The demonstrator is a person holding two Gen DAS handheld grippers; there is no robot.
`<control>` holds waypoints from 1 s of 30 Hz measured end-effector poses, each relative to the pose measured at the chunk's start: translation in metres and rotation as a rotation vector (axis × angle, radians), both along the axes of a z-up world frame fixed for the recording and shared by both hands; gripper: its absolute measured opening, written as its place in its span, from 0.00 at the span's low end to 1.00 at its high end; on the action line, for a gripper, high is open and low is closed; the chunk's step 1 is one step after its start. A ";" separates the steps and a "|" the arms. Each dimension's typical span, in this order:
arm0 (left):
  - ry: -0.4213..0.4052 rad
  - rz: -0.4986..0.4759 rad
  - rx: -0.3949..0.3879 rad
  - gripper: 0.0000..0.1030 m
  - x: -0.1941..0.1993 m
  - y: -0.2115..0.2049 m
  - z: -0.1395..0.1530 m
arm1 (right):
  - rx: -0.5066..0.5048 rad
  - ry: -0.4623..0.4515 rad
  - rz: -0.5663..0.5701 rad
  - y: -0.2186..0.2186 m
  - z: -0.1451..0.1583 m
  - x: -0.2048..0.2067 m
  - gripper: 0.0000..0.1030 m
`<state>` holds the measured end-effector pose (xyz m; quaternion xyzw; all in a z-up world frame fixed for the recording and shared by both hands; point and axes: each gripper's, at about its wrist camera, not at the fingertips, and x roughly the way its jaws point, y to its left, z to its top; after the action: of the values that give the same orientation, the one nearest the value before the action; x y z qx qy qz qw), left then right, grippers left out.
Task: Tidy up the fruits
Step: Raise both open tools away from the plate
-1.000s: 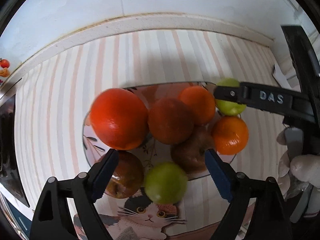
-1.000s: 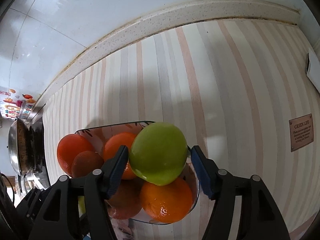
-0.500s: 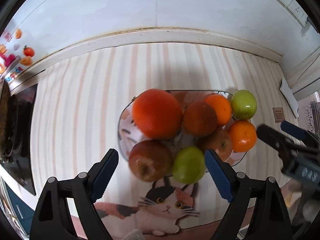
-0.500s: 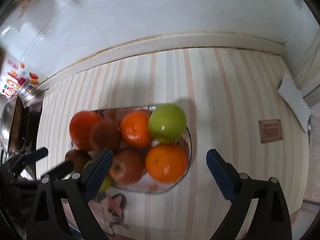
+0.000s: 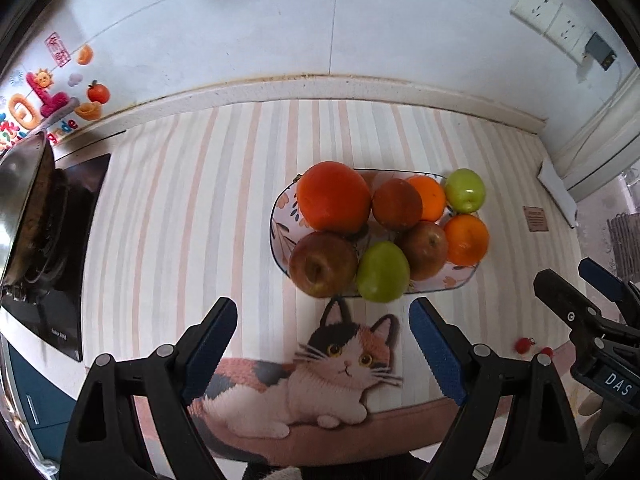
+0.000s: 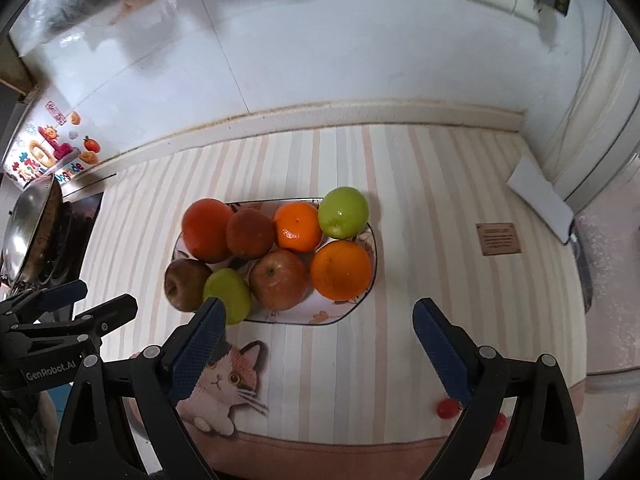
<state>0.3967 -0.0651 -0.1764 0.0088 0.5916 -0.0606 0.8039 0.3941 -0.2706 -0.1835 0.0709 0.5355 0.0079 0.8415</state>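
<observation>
Eight fruits (image 6: pixel 340 274) fill the plate (image 6: pixel 370 240); both claws (image 5: pixel 322 344) (image 6: pixel 316 344) gape apart, seemingly empty.

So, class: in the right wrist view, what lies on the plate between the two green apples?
A red apple lies between the far green apple and the near green apple on the plate.

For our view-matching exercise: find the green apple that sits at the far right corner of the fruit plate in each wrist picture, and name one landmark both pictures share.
Left wrist view: the green apple is right of centre, upper half, at the plate's far right end.
Right wrist view: the green apple is just above the middle, beside the mandarin.
Shared landmark: the cat picture on the mat, just below the plate.
</observation>
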 end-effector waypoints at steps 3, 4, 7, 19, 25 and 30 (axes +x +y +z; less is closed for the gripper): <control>-0.024 -0.002 -0.009 0.85 -0.015 0.001 0.014 | -0.009 -0.025 -0.003 0.002 0.016 -0.015 0.94; -0.034 -0.006 -0.012 0.85 -0.021 0.001 0.020 | -0.007 -0.033 -0.003 0.003 0.022 -0.021 0.94; -0.064 -0.022 -0.013 0.85 -0.035 -0.001 0.036 | -0.003 -0.055 -0.002 0.005 0.037 -0.037 0.94; -0.107 -0.035 -0.059 0.85 -0.072 -0.005 0.078 | 0.003 -0.145 -0.006 0.006 0.093 -0.081 0.94; -0.129 -0.038 -0.054 0.85 -0.079 -0.008 0.085 | 0.008 -0.171 -0.004 0.006 0.106 -0.088 0.94; -0.124 -0.035 -0.058 0.85 -0.081 -0.010 0.084 | 0.031 -0.163 -0.006 0.005 0.105 -0.087 0.94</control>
<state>0.3152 -0.0751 -0.0927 -0.0004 0.5385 -0.0913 0.8377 0.3069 -0.2656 -0.0786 0.0847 0.4647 0.0196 0.8812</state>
